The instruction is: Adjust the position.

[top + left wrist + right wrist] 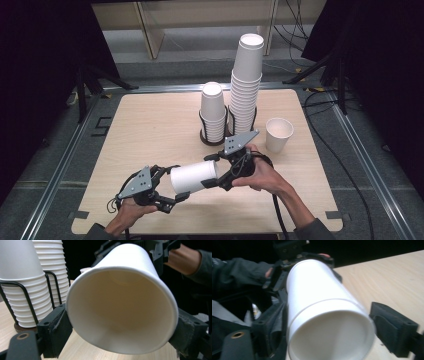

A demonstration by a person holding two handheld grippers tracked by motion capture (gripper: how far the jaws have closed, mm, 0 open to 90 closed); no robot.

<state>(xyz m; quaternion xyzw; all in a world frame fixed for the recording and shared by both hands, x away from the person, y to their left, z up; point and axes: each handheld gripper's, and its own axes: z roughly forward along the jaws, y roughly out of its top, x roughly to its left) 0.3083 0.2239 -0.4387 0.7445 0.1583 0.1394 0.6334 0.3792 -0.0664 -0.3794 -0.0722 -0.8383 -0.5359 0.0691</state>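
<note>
1. Nearest the person, the left hand (131, 210) came in from the bottom edge of the high view, its forearm short in frame and its wrist bent so that the left gripper (172, 192) pointed toward the right across the table (150, 125).
2. The left gripper's jaws stood either side of the open rim of a white paper cup (194, 176); in the left gripper view the two black pads (56, 327) pressed against the rim of the cup (120, 305), holding it.
3. The cup lay on its side, lifted clear of the table between the two grippers, with its mouth toward the left gripper and its base toward the right.
4. The right hand (262, 175) reached in on a longer, slanted forearm, with the grey sleeve showing near the bottom edge, and turned the right gripper (218, 172) leftward to face the other one.
5. In the right gripper view the cup (324, 312) sat between the jaws: the left pad lay against its wall, while the right pad (393, 327) stood just off it with a gap showing, so the jaws were parted and not clamped.
6. Farther back stood a single upright cup (278, 134) to the right.
7. Beyond the grippers, a short stack of cups (213, 112) and a tall stack of cups (246, 85) stood in black wire holders (204, 131), side by side.
</note>
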